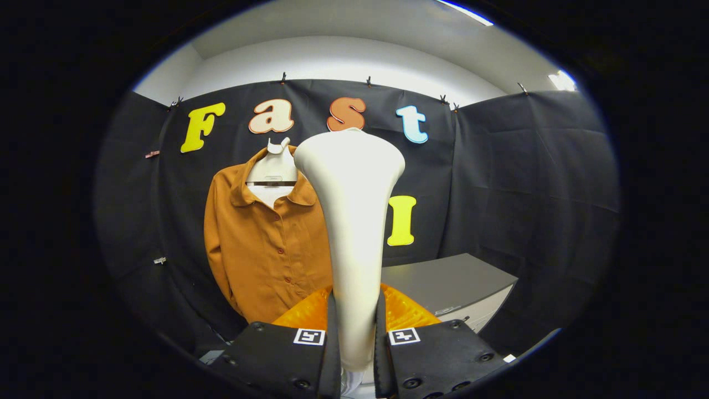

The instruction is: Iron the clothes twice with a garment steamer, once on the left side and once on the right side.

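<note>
**A:** Where is the gripper, and what is it doing?

**B:** The gripper (354,332) points forward at the far wall. Both its fingers (331,343) are pressed against the narrow handle of a garment steamer (352,221), one on each side, so it is clamped on the steamer. The steamer is cream-white. It stands upright between the fingers and widens at the top into a rounded head.

**A:** And the clothing?

**B:** An orange-brown shirt (260,249) with a collar and a row of buttons hangs on a white hanger (274,166) against the far wall. It is beyond the fingers and to the left of the steamer. The steamer covers the shirt's right edge. I cannot tell whether the two touch.

**A:** What is the room like?

**B:** Black cloth (526,194) covers the walls, fastened along its top edge with small clips. Above it are a white wall and ceiling, with a bright light at the far right. A grey bench (448,282) sits to the right, beyond the gripper.

**A:** Any containers?

**B:** I can make out none. Something orange and ribbed (302,313) shows just behind the fingers on both sides of the handle, but I cannot tell what it is.
</note>
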A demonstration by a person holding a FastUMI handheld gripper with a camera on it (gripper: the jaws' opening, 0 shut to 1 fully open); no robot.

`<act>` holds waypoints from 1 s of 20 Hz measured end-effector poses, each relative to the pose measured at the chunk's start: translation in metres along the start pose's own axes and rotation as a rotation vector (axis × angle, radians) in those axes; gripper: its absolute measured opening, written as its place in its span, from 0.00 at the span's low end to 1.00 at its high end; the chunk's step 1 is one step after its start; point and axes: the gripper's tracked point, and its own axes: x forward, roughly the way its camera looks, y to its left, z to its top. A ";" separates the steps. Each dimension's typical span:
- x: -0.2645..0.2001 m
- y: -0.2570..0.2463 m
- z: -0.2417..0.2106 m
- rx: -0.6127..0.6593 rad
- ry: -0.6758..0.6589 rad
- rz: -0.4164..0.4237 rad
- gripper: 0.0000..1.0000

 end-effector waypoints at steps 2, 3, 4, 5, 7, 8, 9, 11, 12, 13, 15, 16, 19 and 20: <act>-0.002 -0.004 0.000 -0.007 0.000 -0.001 0.27; -0.002 -0.006 0.000 -0.013 0.002 -0.004 0.27; -0.001 -0.008 -0.001 -0.019 0.004 -0.006 0.27; -0.001 -0.009 -0.002 -0.021 0.005 -0.007 0.27; -0.001 -0.008 -0.003 -0.016 0.008 -0.005 0.27; -0.001 -0.008 -0.005 -0.015 0.013 -0.005 0.27; -0.001 -0.008 -0.005 -0.012 0.015 -0.003 0.27; -0.002 -0.007 -0.007 -0.010 0.017 0.001 0.27; -0.002 -0.007 -0.007 -0.009 0.017 0.001 0.27; -0.003 -0.008 -0.007 -0.008 0.017 0.002 0.27; -0.003 -0.007 -0.006 -0.008 0.015 0.001 0.27; -0.003 -0.008 -0.006 -0.008 0.014 0.000 0.27; -0.004 -0.008 -0.006 -0.006 0.016 -0.003 0.27; -0.004 -0.008 -0.007 -0.004 0.018 -0.003 0.27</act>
